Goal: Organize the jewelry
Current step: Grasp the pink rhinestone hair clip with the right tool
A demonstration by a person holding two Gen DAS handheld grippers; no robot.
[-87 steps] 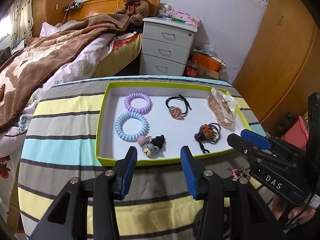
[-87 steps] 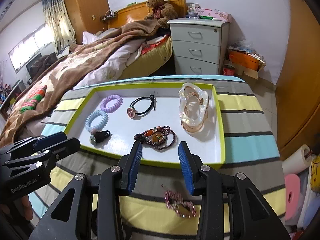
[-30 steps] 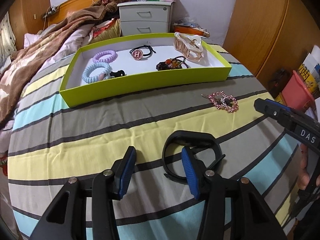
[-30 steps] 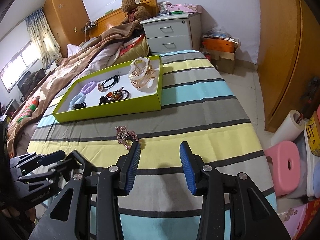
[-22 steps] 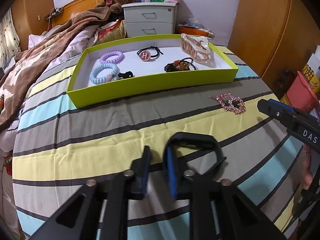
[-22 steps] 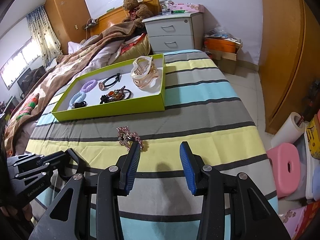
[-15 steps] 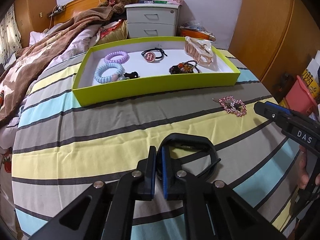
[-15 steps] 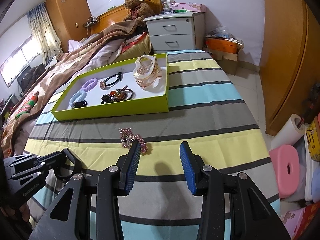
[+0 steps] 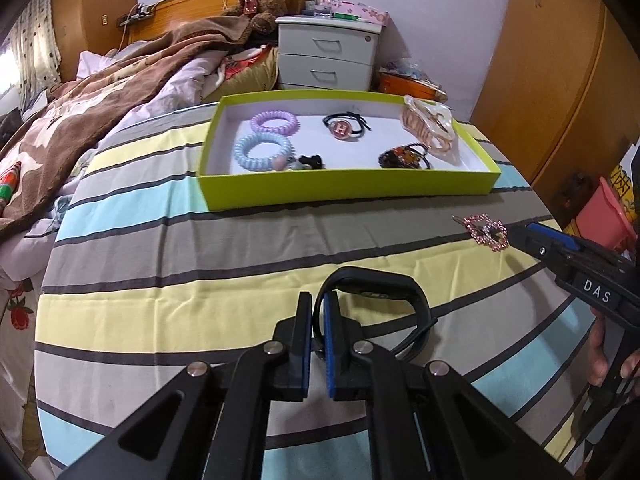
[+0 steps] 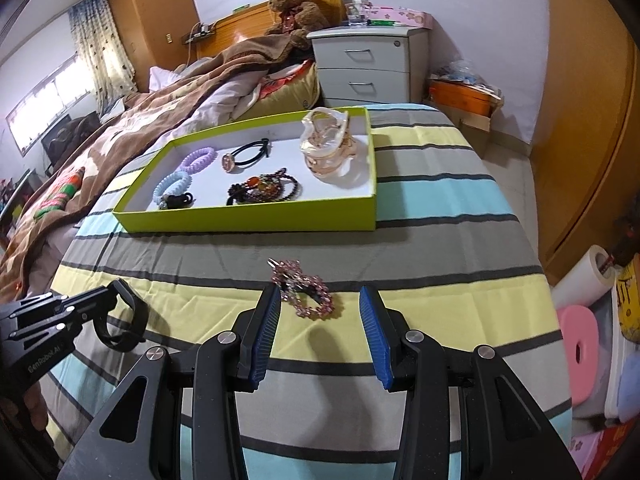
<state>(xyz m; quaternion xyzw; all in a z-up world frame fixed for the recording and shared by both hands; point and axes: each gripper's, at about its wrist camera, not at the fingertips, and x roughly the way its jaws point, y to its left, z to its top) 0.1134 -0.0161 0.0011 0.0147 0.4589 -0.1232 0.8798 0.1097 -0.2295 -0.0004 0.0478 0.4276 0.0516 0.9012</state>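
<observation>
We find a tabletop [image 9: 168, 264] under a striped cloth, carrying one green tray [image 9: 344, 192] at its far side. The tray holds, by our count, two coil hair ties, one black tie with a round charm, one black tie with a bear charm, one beaded bracelet and one pale hair claw clip. Two pieces lie outside the tray on the cloth: one black band [image 9: 376, 288] and one pink rhinestone clip [image 10: 302, 290].

The left claw [image 9: 318, 320] is clamped narrow on the near left side of the black band; the strap passes between its pads, and the loop extends away toward the tray. We cannot tell whether the band is clear of the cloth.

The right claw [image 10: 320, 316] stands half open and empty. The rhinestone clip lies just ahead of it, nearer its left finger, long axis running diagonally from far left to near right. The right hand is plainly the nearer to it.

In our judgement, the band goes to the tray next, straight ahead of the left claw.
</observation>
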